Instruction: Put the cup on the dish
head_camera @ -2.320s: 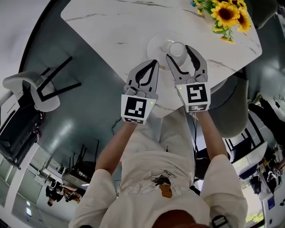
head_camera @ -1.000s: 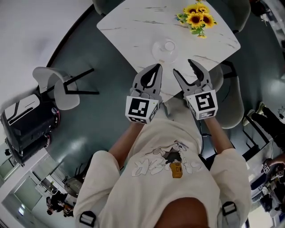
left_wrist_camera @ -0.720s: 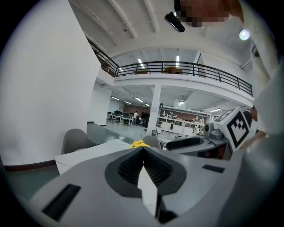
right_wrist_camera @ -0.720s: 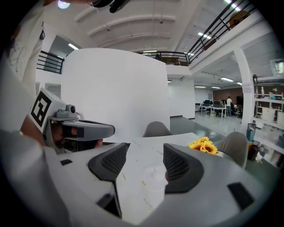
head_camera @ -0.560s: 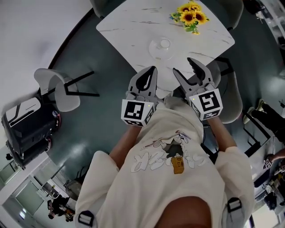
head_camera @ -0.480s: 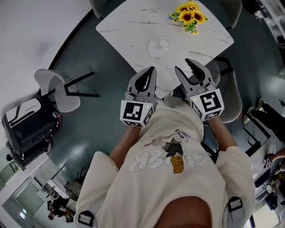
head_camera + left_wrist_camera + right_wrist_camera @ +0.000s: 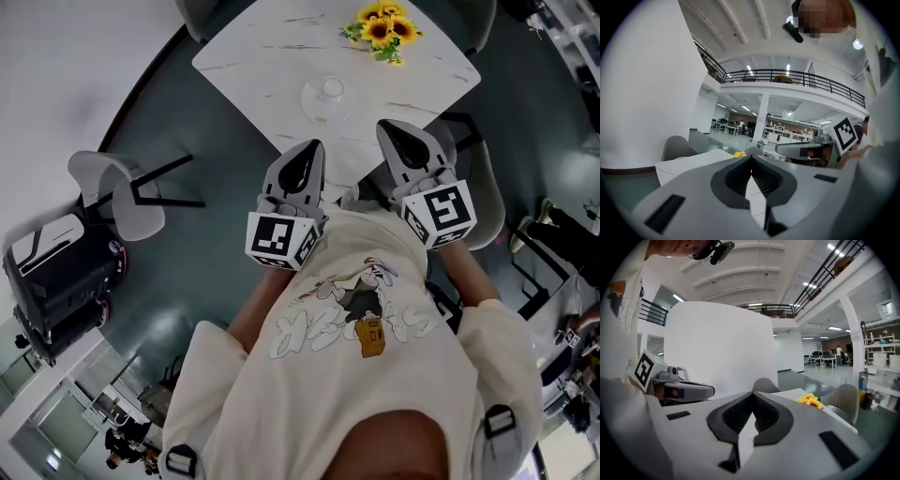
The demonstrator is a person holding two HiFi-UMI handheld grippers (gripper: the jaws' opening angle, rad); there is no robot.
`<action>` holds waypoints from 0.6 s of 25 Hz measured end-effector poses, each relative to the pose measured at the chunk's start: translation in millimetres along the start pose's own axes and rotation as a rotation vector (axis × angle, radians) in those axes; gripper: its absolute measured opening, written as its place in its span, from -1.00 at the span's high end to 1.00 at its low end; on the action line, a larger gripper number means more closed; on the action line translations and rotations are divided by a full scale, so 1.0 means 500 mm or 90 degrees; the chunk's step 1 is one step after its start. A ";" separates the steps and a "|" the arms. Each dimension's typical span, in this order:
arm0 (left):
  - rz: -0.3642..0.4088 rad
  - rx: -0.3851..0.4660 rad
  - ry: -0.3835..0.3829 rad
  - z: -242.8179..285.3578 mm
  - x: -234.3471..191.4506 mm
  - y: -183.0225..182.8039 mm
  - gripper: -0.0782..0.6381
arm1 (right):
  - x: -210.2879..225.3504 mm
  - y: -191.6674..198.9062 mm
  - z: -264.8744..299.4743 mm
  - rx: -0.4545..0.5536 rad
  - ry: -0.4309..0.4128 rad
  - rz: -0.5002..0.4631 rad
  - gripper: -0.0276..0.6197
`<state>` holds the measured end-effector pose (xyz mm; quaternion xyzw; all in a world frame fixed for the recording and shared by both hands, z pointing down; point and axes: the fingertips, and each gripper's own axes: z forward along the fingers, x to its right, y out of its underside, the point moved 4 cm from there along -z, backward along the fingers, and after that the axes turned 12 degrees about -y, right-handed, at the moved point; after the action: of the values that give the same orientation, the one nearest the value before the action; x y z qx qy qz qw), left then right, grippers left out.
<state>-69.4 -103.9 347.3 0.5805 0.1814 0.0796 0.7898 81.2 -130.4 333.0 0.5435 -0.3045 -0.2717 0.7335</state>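
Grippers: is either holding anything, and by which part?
Nothing. The left gripper and right gripper are shut, empty, the right's jaws just closed; the cup stands on the dish.

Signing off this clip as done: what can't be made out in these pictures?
- Cup and dish: head view, too small and pale to tell whether the cup stands centred.
- Both gripper views: the shut left tool and the right tool, just closed empty, block cup and dish.
- Sunflowers: vase too small, head view.
- Table: far corner cut off by head view's top edge.
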 end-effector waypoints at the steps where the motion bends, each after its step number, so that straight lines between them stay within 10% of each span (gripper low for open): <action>1: 0.000 0.000 0.006 0.002 0.006 0.000 0.78 | 0.000 -0.003 -0.001 0.002 -0.001 -0.001 0.91; 15: -0.007 -0.002 0.009 -0.018 0.032 0.017 0.78 | -0.029 0.028 -0.015 -0.002 -0.012 0.013 0.91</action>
<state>-57.1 -87.8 350.0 0.5778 0.1897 0.0795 0.7899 78.0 -111.4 342.7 0.5363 -0.3166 -0.2696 0.7345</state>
